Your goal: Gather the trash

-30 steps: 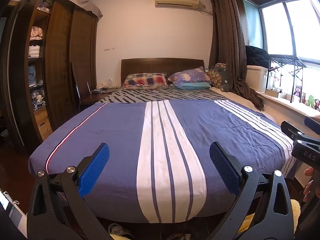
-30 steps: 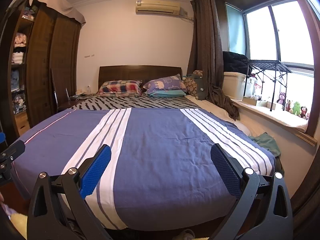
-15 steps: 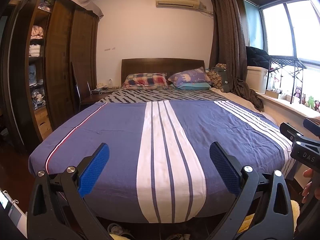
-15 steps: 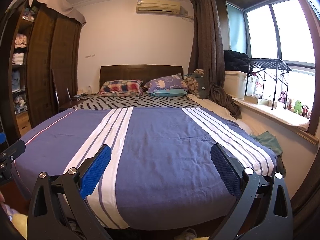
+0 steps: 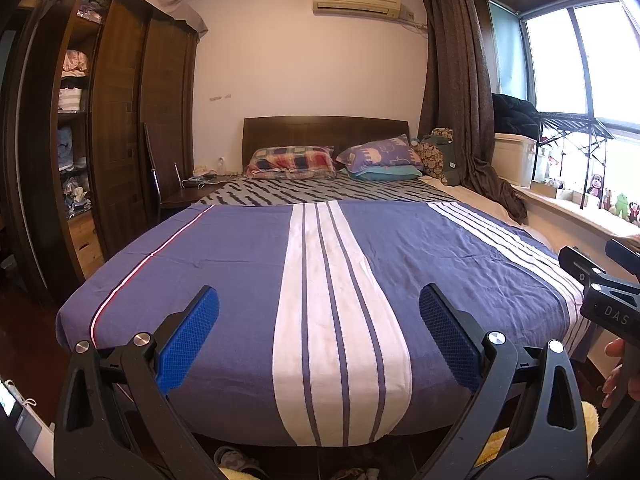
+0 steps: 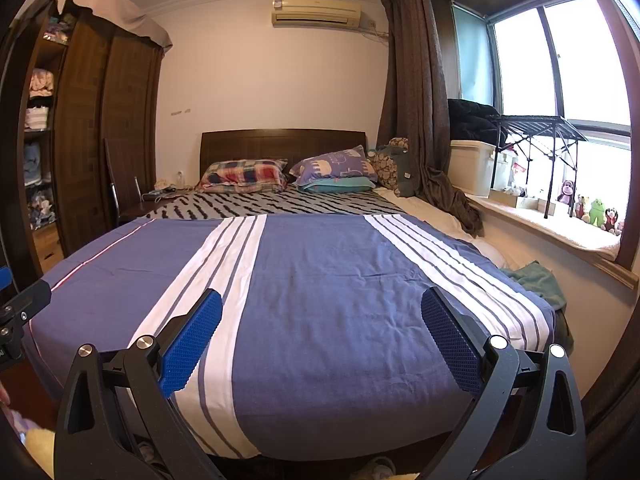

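A home bedroom: a made bed (image 5: 320,280) with pillows (image 5: 292,162), a wardrobe (image 5: 120,120), curtained window (image 6: 560,64).

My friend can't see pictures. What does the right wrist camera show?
The right gripper hangs open and empty over the foot of a big bed with a blue cover with white stripes. Two pillows lie by the wooden headboard, and toy animals sit on the windowsill at right.

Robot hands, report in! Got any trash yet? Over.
Left gripper open, empty. Right gripper open, empty. Both face the bed. No trash seen on it.
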`<state>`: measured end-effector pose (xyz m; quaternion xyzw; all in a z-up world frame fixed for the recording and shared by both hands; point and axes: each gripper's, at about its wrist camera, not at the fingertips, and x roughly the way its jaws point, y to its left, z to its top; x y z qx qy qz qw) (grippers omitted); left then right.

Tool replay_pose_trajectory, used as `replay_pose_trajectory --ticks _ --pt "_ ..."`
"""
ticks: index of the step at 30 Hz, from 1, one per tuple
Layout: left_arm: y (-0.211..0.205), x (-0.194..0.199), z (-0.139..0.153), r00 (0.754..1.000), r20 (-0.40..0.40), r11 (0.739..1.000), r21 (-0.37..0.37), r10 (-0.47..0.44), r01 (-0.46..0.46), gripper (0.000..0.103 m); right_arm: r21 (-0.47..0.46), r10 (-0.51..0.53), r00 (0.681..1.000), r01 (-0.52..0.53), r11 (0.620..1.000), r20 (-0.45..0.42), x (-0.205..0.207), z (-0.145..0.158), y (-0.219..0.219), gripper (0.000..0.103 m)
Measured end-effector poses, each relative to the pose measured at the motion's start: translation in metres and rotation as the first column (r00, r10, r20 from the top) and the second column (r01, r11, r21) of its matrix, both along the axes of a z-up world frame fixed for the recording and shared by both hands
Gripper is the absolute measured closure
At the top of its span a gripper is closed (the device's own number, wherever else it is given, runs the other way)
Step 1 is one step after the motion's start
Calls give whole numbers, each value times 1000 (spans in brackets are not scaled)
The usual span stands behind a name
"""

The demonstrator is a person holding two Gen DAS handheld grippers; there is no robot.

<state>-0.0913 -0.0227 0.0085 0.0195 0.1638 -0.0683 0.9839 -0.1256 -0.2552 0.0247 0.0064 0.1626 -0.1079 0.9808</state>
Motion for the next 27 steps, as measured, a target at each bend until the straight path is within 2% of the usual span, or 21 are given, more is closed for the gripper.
replay_pose_trajectory --ticks 27 --pt "-3 -3 5 1000 1 1000 -11 26 -26 8 13 2 1000 -2 1000 3 -2 3 5 3"
